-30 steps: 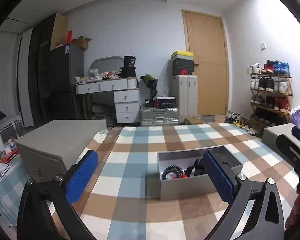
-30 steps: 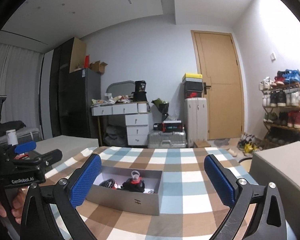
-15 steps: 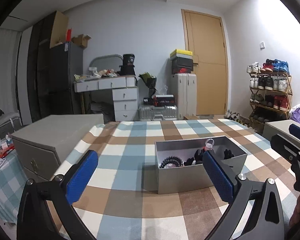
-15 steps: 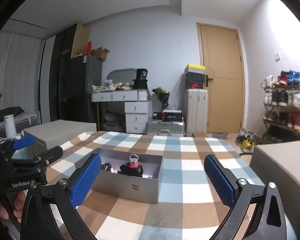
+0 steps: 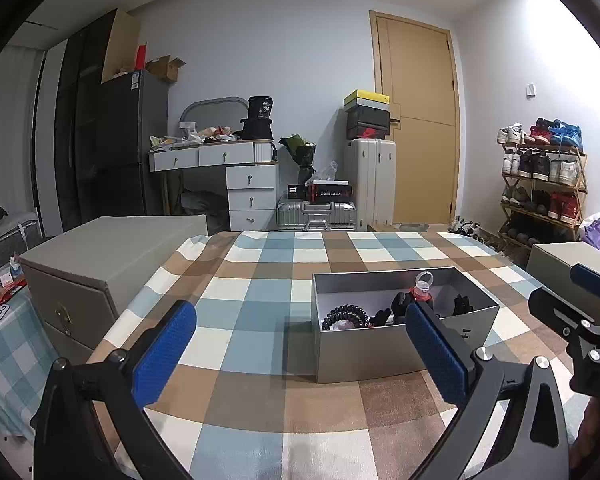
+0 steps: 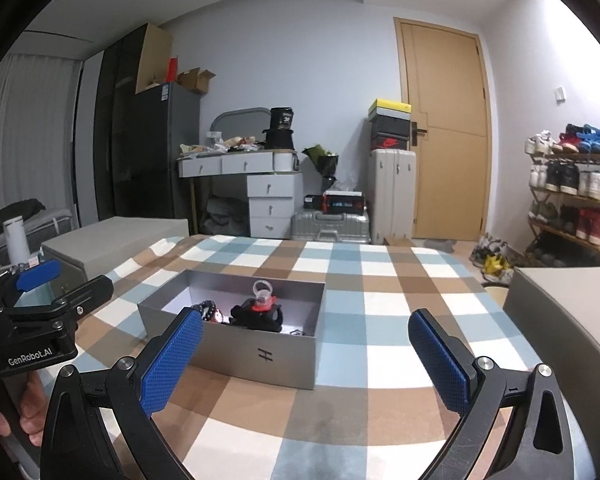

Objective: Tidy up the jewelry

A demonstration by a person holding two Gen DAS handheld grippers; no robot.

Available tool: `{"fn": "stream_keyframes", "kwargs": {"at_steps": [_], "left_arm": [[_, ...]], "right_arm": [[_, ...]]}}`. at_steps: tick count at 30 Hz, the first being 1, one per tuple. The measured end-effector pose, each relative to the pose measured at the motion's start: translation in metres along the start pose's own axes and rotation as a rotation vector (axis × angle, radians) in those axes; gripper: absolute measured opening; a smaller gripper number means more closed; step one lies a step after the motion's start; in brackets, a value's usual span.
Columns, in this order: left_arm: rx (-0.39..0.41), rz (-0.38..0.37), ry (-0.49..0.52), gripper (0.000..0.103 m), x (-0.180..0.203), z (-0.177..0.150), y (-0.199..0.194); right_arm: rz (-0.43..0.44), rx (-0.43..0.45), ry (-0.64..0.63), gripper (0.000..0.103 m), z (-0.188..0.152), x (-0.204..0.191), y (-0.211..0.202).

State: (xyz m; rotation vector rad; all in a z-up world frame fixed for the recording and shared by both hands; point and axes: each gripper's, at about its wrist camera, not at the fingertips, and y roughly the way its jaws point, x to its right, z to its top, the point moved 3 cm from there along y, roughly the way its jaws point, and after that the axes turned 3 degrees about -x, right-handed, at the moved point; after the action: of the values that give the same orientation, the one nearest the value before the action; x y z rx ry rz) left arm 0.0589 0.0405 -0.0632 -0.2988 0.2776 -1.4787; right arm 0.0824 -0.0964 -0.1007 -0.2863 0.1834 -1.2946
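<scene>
A: How do the fingers stand?

B: The left gripper has its blue-padded fingers spread wide with nothing between them, and the right gripper is spread the same way. Each hovers over the checked cloth of the bench.

A: Any writing?

B: In the right wrist view the body of the left gripper reads "GenRobot.AI" in white. The grey box carries a dark "H" mark on its near wall. Further off, a black container on the white desk shows "38", though the smaller print there is too small to read.

A: And the jewelry?

B: It lies inside the open grey box, which stands on the bench just ahead of both grippers. There is a black beaded bracelet, a red-and-black piece topped by a clear ring, and other dark items I cannot make out. Larger closed grey boxes sit off to each side.
</scene>
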Motion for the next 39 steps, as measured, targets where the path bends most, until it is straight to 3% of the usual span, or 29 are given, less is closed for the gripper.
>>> {"fn": "stream_keyframes", "kwargs": {"at_steps": [39], "left_arm": [[-0.001, 0.004, -0.001, 0.102, -0.0012, -0.0003, -0.0031]], "right_arm": [[0.000, 0.000, -0.002, 0.103, -0.0001, 0.0006, -0.0001]]}}
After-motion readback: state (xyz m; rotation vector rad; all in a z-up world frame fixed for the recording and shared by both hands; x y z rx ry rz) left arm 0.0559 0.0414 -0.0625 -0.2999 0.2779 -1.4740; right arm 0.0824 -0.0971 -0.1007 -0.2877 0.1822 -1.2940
